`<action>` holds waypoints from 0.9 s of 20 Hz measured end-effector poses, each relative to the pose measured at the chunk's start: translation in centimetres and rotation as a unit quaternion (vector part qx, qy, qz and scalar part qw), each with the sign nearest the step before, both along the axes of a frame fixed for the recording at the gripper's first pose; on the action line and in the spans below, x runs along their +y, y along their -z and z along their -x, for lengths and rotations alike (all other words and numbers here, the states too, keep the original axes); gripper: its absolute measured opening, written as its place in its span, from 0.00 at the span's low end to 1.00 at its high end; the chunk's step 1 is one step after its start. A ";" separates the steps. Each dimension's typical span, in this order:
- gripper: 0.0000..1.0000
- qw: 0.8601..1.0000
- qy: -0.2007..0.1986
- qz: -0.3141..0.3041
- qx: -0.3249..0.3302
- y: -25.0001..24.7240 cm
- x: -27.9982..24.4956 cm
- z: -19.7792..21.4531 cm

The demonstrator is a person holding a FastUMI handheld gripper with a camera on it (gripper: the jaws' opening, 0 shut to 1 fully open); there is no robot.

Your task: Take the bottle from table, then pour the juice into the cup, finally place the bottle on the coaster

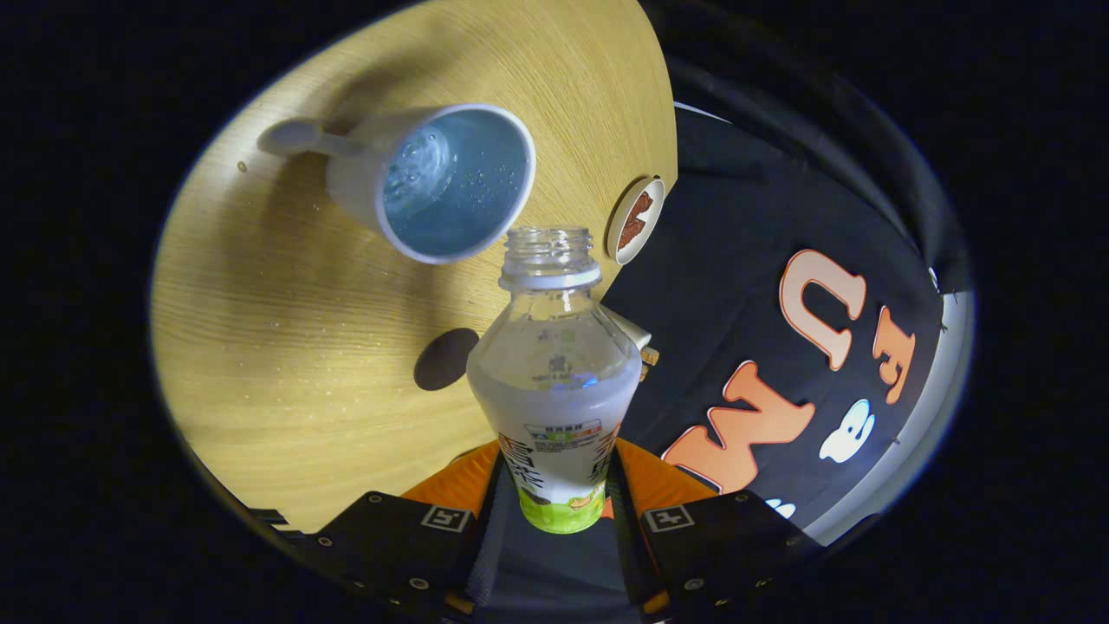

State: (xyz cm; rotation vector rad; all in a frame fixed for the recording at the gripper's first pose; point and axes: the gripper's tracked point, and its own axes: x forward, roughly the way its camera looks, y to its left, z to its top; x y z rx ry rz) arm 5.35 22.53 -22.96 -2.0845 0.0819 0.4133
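My hand-held gripper (pixel 554 511) pinches the uncapped bottle (pixel 554 373) beside the cup (pixel 455 182). Liquid apparently remains; tilting toward the coaster (pixel 635 219) could spill it.

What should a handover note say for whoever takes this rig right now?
Gripper: jaws shut on the bottle, gripping its lower body; cap off, neck pointing ahead.
Cup: on the wooden table, just beyond the bottle's mouth, with clear liquid and bubbles in it.
Coaster: at the table's edge, beside the cup, bare.
Done: bottle picked up; some liquid is in the cup.
Left: finish pouring if needed (liquid remains in the bottle), then stand the bottle on the coaster and release.
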 end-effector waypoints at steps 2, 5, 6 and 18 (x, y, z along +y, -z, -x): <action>0.58 0.999 0.018 -0.037 0.020 0.9 -0.7 0.3; 0.58 0.992 0.046 -0.111 0.045 1.3 -1.4 0.9; 0.58 0.987 0.062 -0.141 0.055 1.5 -1.7 1.2; 0.59 0.827 0.156 -0.514 0.167 -2.6 -2.9 0.3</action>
